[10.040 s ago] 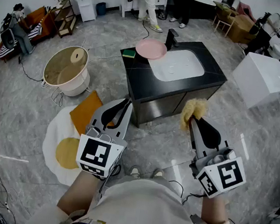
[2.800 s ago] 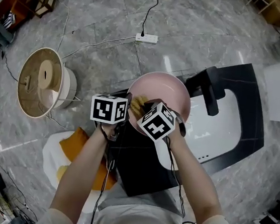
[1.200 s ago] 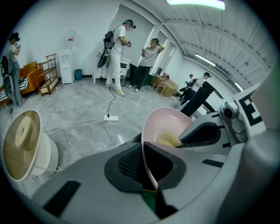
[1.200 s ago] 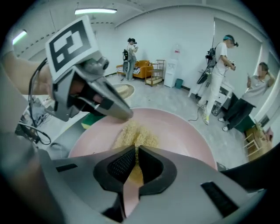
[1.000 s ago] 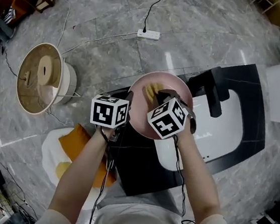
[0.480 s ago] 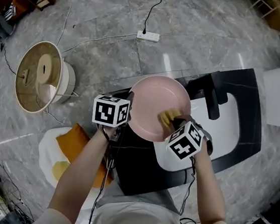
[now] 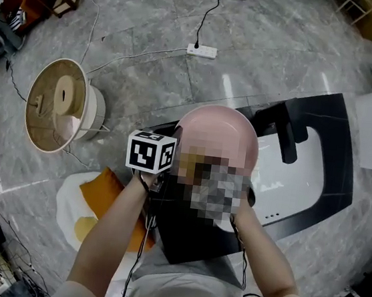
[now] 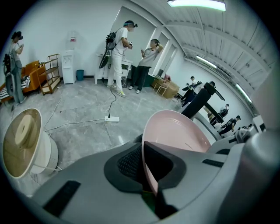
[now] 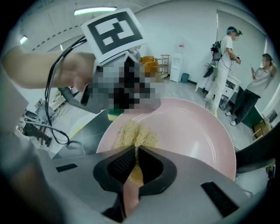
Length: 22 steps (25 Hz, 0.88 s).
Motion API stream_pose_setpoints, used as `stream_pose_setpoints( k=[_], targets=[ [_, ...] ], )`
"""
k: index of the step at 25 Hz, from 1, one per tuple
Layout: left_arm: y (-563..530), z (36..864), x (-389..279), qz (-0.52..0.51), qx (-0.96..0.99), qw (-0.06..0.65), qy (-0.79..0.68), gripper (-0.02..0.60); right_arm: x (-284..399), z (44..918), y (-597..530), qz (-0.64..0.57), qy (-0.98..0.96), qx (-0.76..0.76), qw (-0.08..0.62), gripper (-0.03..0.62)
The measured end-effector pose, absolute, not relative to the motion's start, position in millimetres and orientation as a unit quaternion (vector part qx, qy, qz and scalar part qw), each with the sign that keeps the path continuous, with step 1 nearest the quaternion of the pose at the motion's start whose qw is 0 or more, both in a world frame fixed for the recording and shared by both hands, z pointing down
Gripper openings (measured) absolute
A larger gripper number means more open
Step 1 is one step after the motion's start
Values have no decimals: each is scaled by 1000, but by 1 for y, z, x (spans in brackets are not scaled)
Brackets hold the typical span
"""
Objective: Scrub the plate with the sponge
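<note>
My left gripper (image 8: 143,151) is shut on the rim of the pink plate (image 8: 175,131) and holds it tilted over the counter. In the head view the plate (image 7: 218,135) lies just right of the left gripper (image 7: 176,136). My right gripper (image 9: 136,151) is shut on a yellow fibrous sponge (image 9: 133,131), which presses against the plate (image 9: 192,131) on its face near the left gripper's marker cube (image 9: 114,28). A mosaic patch hides the right gripper in the head view.
The black counter (image 7: 325,111) holds a white sink (image 7: 291,171) and a black faucet (image 7: 286,126). A green sponge (image 9: 113,114) lies under the plate's rim. A round bin (image 7: 60,105) and a power strip (image 7: 203,50) are on the floor; people (image 8: 120,52) stand beyond.
The right gripper has slid the sponge across the plate, from its far left part to its lower right, then back toward the left gripper. The left gripper keeps hold of the plate.
</note>
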State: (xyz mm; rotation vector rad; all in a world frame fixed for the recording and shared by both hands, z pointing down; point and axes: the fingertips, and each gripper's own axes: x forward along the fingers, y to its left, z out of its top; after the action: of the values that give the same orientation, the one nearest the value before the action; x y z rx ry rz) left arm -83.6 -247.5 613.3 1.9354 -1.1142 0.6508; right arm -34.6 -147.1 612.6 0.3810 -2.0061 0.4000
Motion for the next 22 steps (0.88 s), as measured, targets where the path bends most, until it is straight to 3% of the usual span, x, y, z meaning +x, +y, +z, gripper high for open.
stream_pose_setpoints(
  k=[9, 16, 22],
  targets=[
    [-248, 614, -84, 260, 766, 389, -441, 31, -20, 610, -223, 187, -838, 230, 459, 48],
    [-250, 611, -84, 263, 764, 386, -445, 32, 27, 602, -257, 172, -805, 325, 465, 46],
    [-255, 602, -87, 262, 760, 352, -479, 35, 42, 579, -255, 169, -826, 355, 404, 46]
  ],
)
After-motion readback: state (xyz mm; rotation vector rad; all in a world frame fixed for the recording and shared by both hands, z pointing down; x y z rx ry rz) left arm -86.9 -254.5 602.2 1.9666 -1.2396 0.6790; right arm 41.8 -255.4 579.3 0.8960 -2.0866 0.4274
